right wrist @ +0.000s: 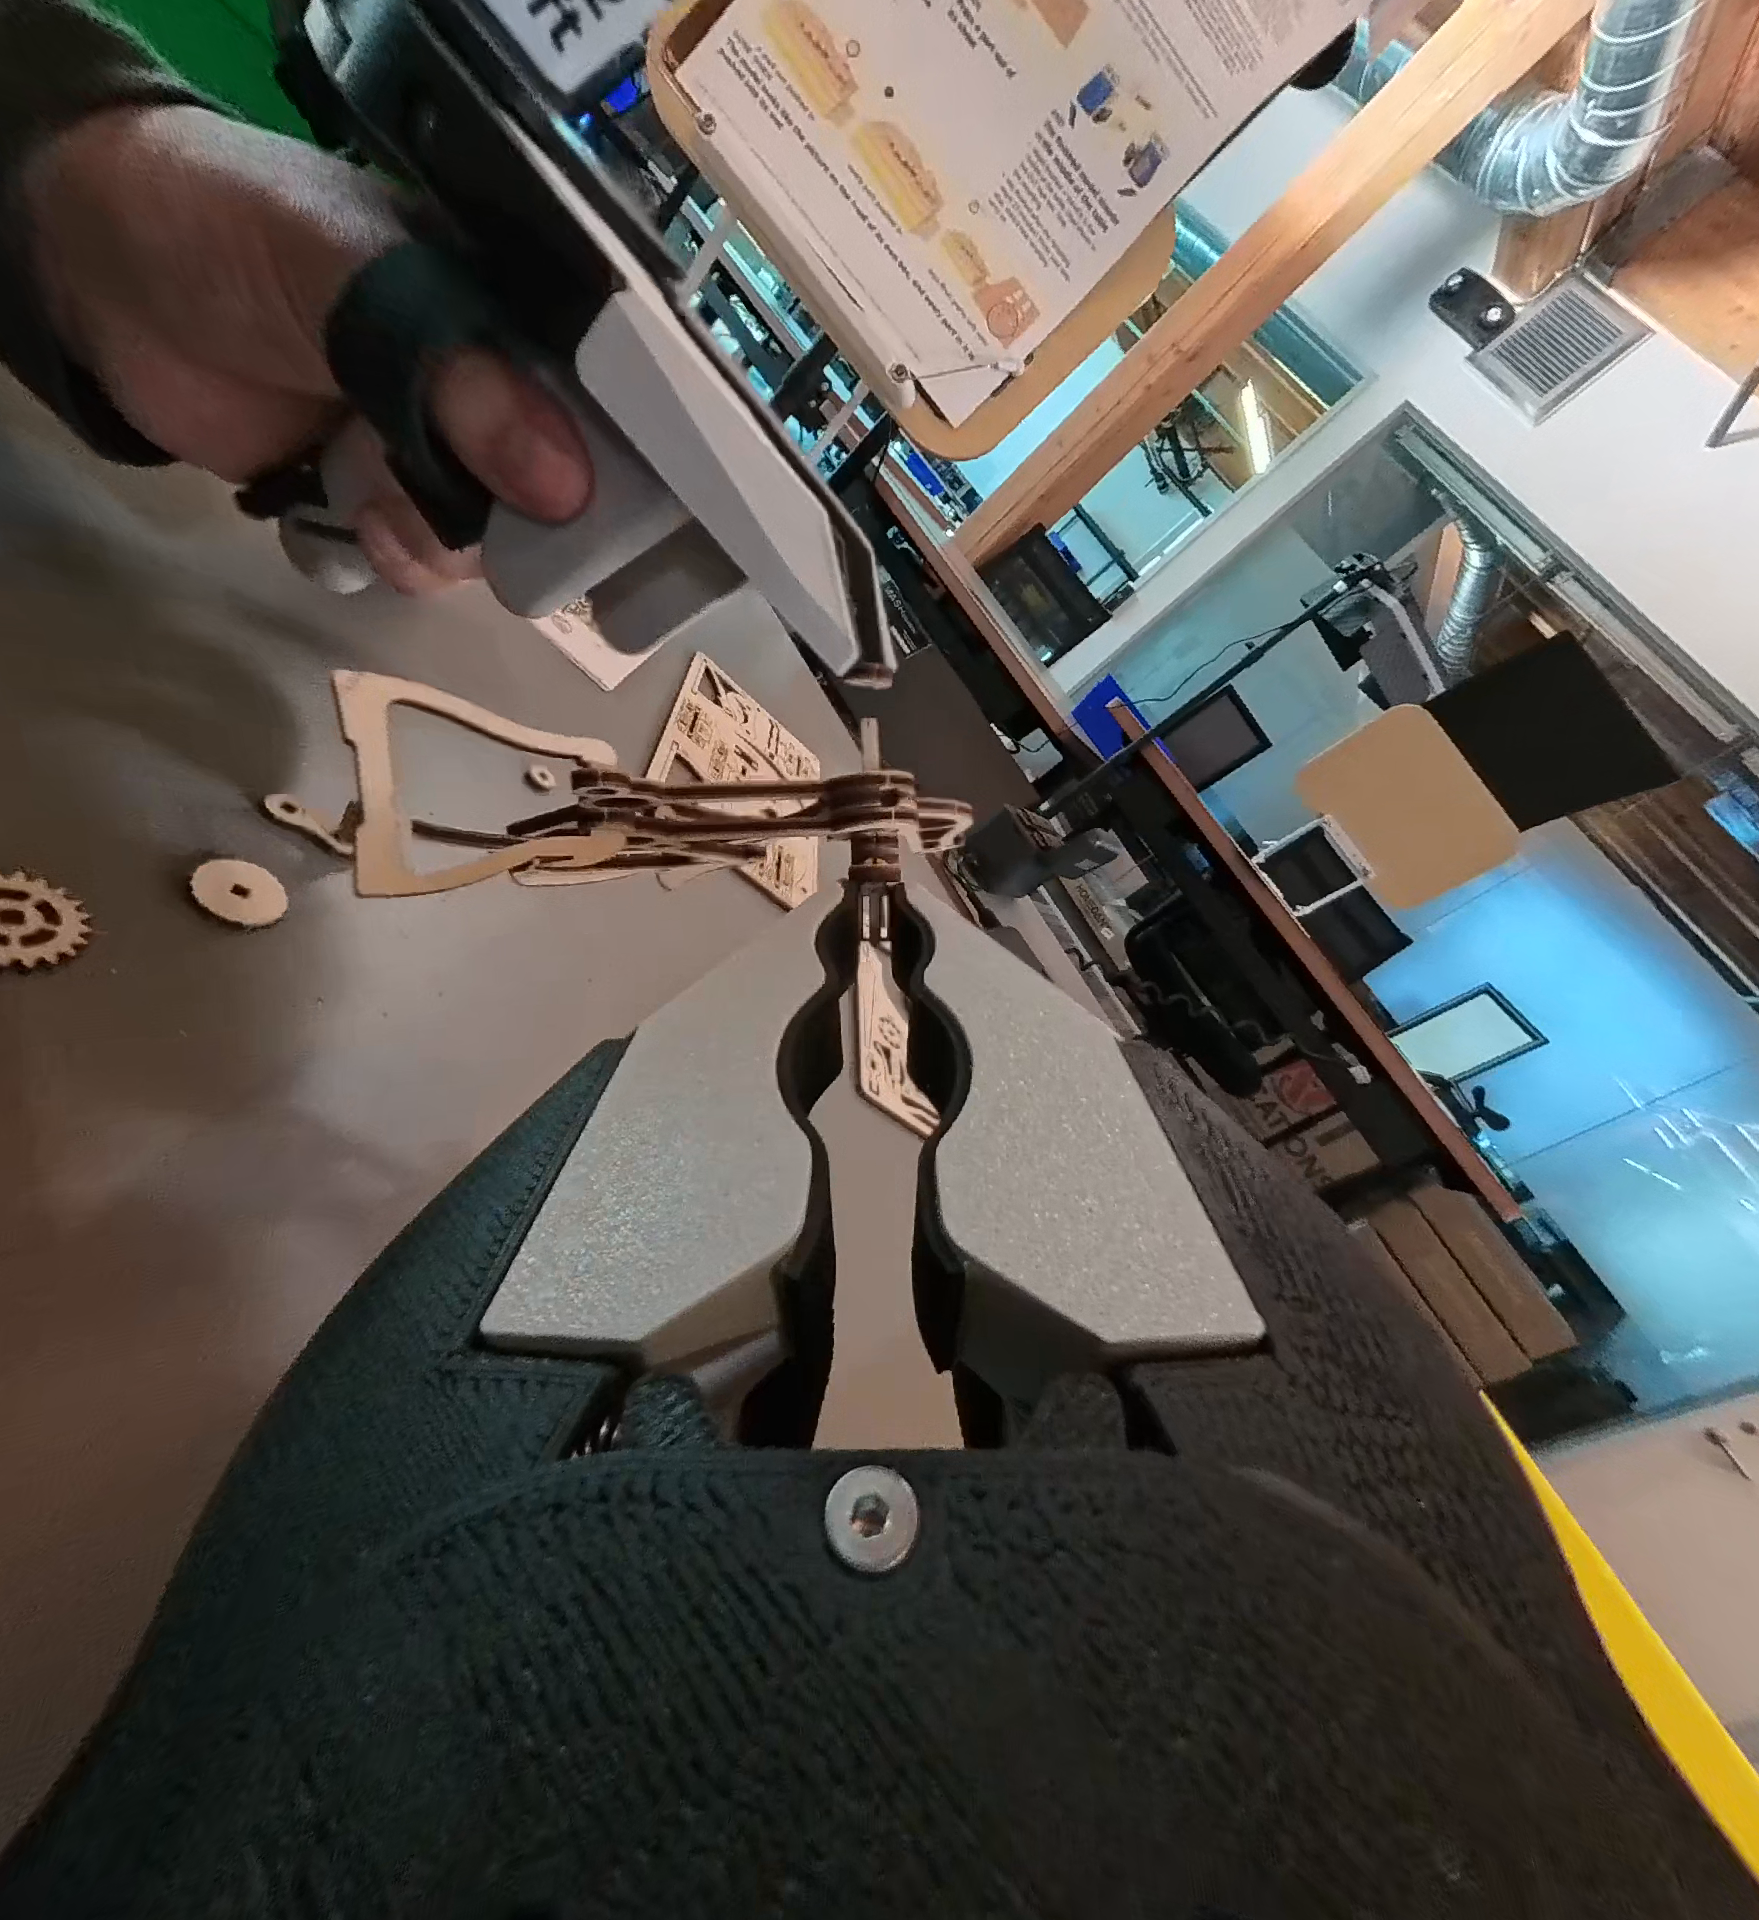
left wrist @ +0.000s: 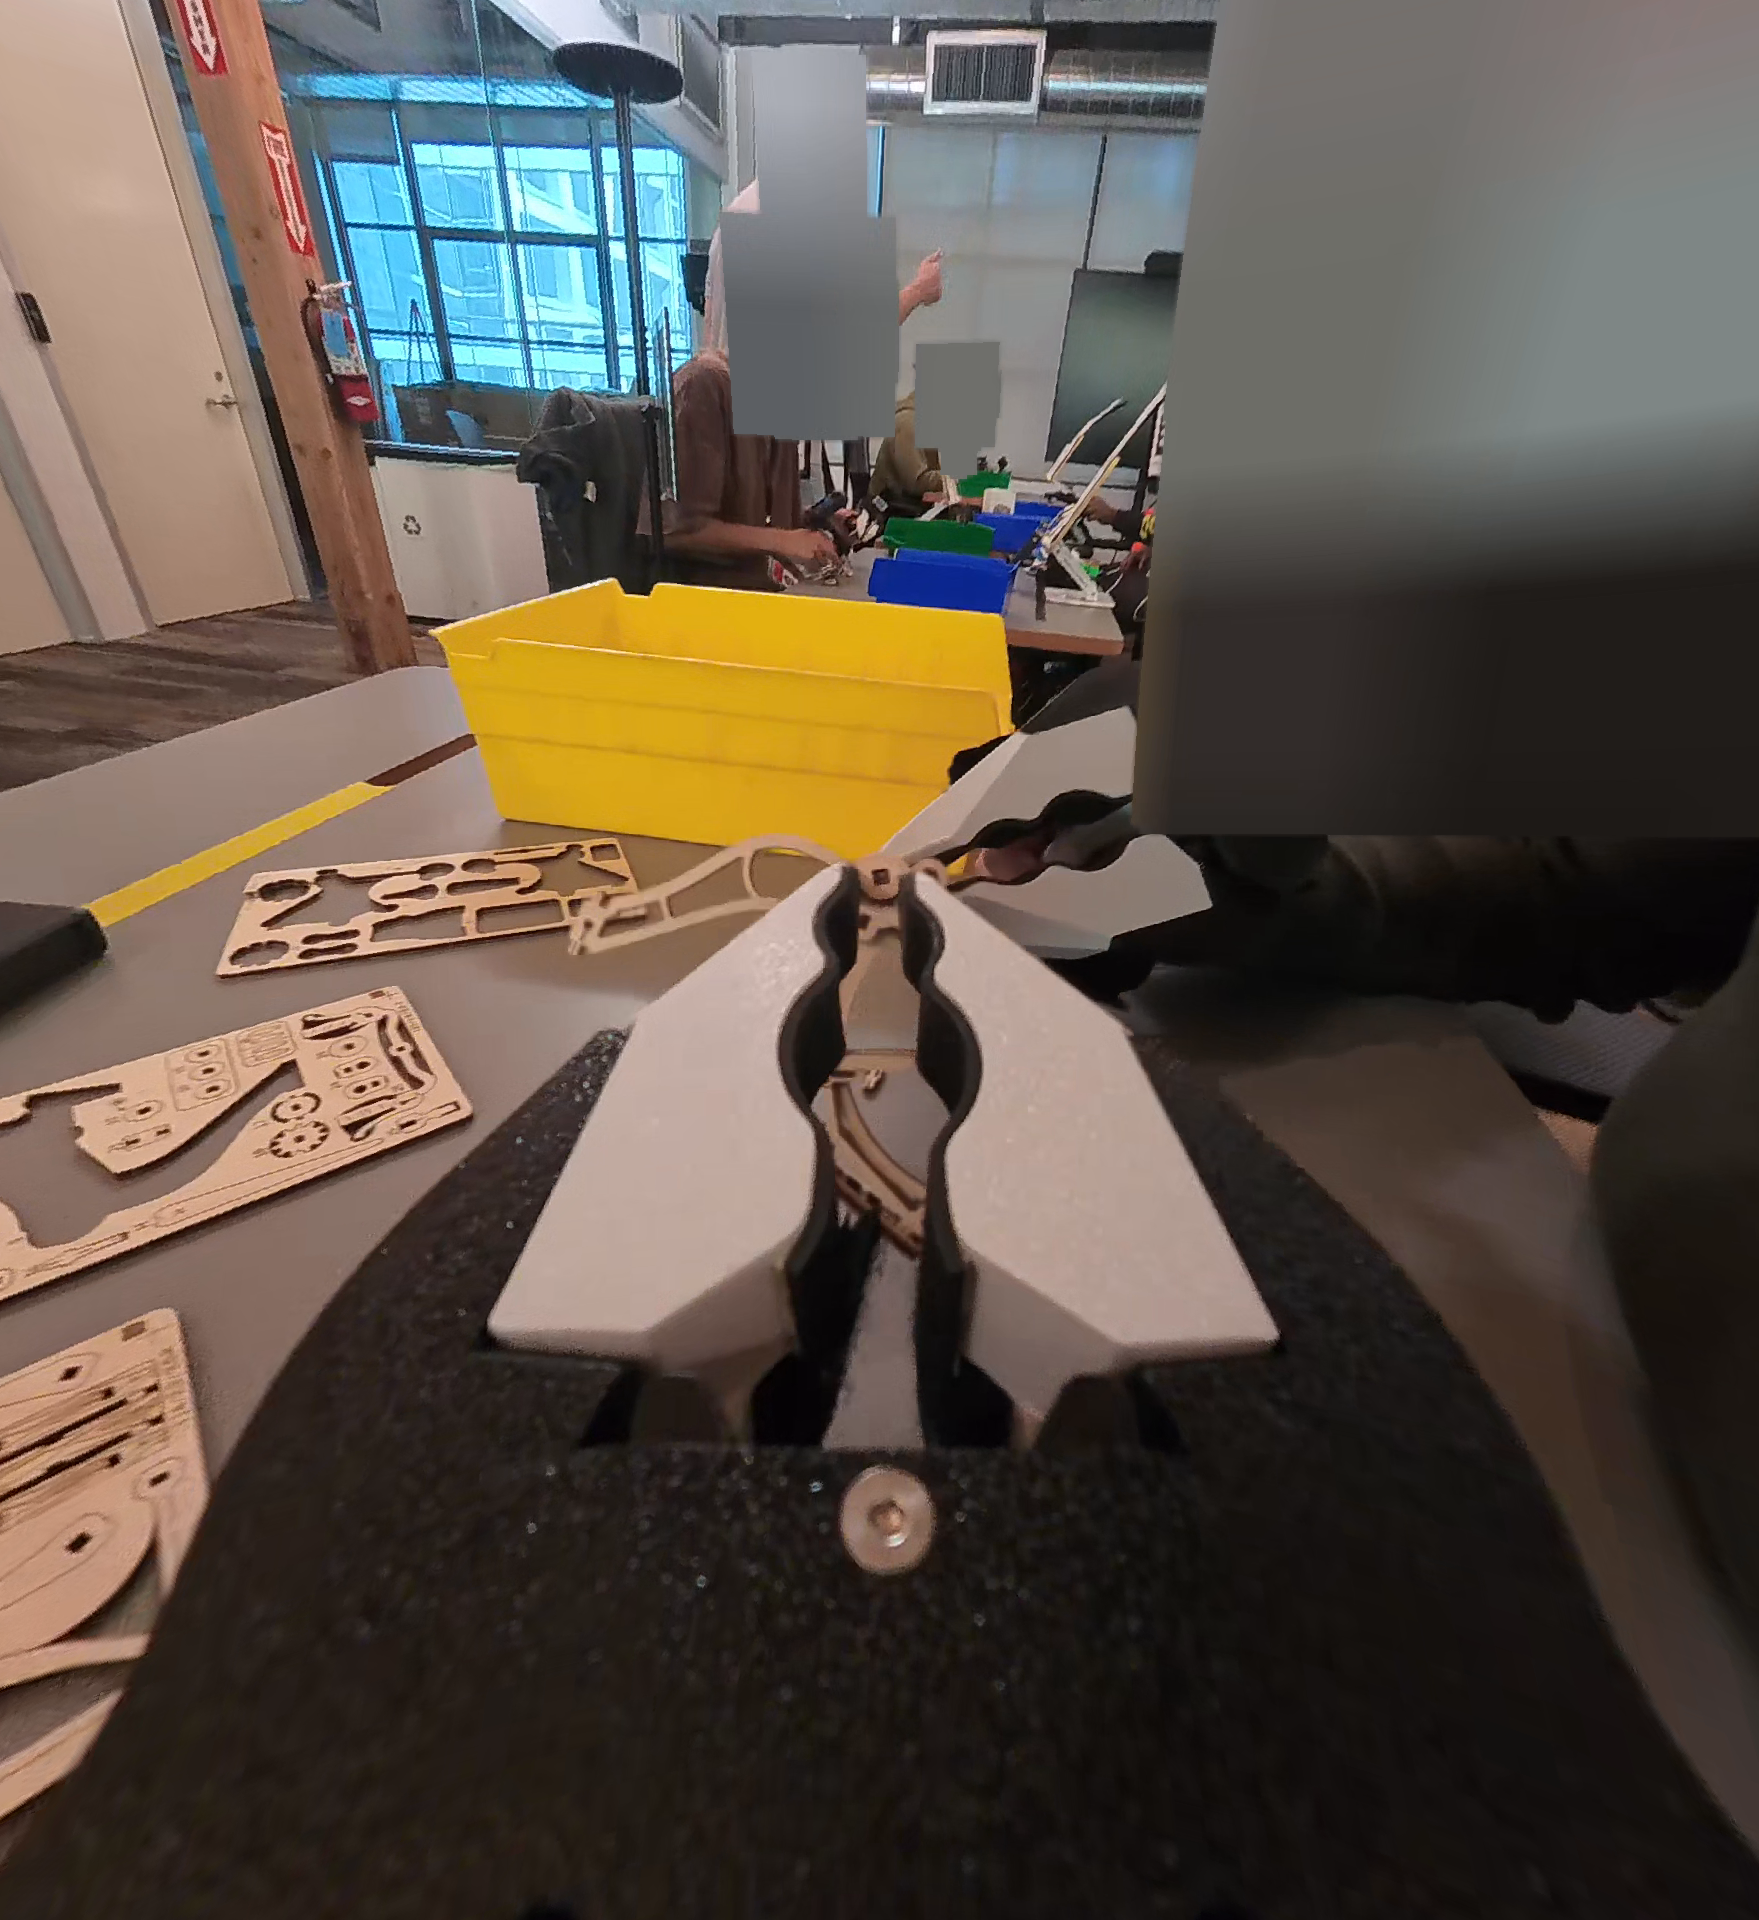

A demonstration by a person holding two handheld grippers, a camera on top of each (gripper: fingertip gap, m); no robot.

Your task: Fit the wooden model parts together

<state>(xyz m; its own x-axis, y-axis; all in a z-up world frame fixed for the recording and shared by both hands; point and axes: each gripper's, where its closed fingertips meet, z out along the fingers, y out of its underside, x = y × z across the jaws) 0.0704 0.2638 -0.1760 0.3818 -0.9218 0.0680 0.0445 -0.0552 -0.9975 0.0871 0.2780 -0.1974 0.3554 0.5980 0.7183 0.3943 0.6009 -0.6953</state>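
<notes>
Nearest the lens in the left wrist view, the left gripper (left wrist: 880,883) was closed narrowly on a wooden model assembly (left wrist: 880,1153), whose curved piece ran down between its grey fingers (left wrist: 688,1122) and whose small square-holed end stuck out at the tips; the right gripper (left wrist: 968,857) met it there from the right, just in front of a yellow bin (left wrist: 709,717); three laser-cut wooden sheets (left wrist: 231,1101) lay flat on the grey table (left wrist: 563,997) to the left, with a fourth sheet (left wrist: 418,904) farther off. Seen from the right wrist, the right gripper (right wrist: 870,894) was clamped on a thin engraved wooden strip (right wrist: 890,1049), its tip touching the layered assembly (right wrist: 729,821) held above the table; a hand (right wrist: 262,343) gripped the left gripper's handle; a wooden gear (right wrist: 7,920), a round disc (right wrist: 239,891) and a frame-shaped offcut (right wrist: 387,790) lay on the table (right wrist: 179,1143) below.
</notes>
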